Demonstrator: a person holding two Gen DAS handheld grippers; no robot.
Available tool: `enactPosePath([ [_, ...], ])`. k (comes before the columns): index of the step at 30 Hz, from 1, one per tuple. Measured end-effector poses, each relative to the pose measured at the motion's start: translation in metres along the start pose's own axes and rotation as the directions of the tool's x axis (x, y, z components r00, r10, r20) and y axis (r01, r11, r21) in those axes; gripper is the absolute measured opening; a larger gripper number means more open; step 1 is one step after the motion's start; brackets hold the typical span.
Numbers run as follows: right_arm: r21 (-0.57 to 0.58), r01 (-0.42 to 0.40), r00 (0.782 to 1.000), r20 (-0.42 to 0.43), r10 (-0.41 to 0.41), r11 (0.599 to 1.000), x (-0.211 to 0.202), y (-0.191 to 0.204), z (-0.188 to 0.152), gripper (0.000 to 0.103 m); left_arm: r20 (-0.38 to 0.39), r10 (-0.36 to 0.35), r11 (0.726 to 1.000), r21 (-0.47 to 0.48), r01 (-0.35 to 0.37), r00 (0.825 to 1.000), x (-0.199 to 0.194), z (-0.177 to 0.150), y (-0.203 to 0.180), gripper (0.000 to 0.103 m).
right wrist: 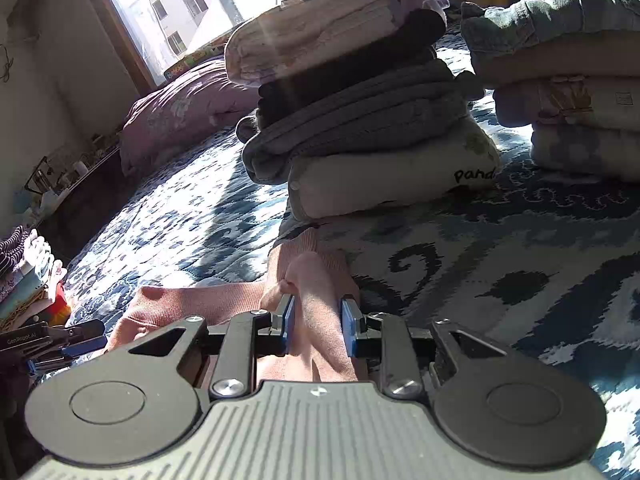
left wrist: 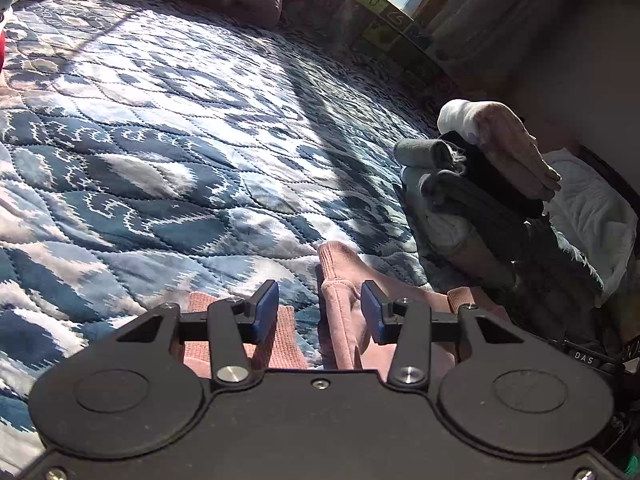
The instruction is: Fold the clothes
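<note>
A bed [left wrist: 168, 128] under a blue-and-white quilted bedspread [right wrist: 500, 280] carries everything here, sunlit from a window [right wrist: 192, 4] beyond a mauve pillow [right wrist: 176, 116]. On the quilt stand two stacks of folded clothes: the nearer stack [right wrist: 360, 128] runs from a white piece lettered "pand" at the bottom through grey and black pieces to a pale one on top, and a second stack [right wrist: 568, 80] stands just beside it on the right, topped by something grey-green. So a good share of the folding looks done (how much more laundry waits out of view, the pictures do not say). The piece in hand is a dusty-pink ribbed garment [right wrist: 224, 300], lying low on the bedspread in front of the nearer stack, partly bunched, with a cuffed tube like a sleeve or leg [left wrist: 340, 276] reaching forward. It is not yet a neat flat packet, so by my judgement its folding is under way rather than finished. The right gripper [right wrist: 318, 320] is clamped on a raised ridge of the pink cloth, the blue pads pressing it from both sides. The left gripper [left wrist: 320, 312] stands with its pads apart over the same garment, one fold of pink lying between them but not pinched.
</note>
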State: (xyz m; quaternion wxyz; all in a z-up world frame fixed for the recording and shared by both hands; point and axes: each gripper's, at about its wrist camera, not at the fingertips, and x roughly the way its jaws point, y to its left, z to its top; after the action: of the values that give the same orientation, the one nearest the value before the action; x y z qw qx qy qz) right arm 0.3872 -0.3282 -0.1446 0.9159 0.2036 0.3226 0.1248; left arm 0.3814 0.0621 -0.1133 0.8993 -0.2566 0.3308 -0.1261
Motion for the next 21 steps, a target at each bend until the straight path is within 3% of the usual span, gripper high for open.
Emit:
enactPosePath([
  [4,0.005,-0.038,0.999,0.002,0.038,0.999,-0.008,-0.006,-0.003,0.048,0.067,0.044,0.997,-0.066,-0.039,0.997,-0.038,0.005,0.031,0.052],
  [9,-0.029,-0.038,0.999,0.012,0.039,0.999,-0.005,-0.002,-0.004,0.048,0.023,0.093,0.987,-0.136,-0.089,0.995,-0.044,-0.009,0.056,0.051],
  [12,-0.049,-0.038,0.999,0.019,0.039,0.998,-0.004,0.001,-0.005,0.048,-0.022,0.034,0.988,-0.15,-0.036,0.999,-0.035,-0.017,0.053,0.05],
  [18,-0.078,-0.01,1.0,0.012,0.011,0.997,0.006,0.0,-0.003,0.047,-0.058,0.039,0.994,-0.097,-0.044,0.998,-0.02,-0.025,0.041,0.033],
  [21,-0.052,0.013,1.0,0.009,-0.012,0.999,0.011,-0.007,0.0,0.047,-0.054,0.03,0.994,-0.107,-0.036,0.998,-0.02,-0.024,0.045,0.017],
])
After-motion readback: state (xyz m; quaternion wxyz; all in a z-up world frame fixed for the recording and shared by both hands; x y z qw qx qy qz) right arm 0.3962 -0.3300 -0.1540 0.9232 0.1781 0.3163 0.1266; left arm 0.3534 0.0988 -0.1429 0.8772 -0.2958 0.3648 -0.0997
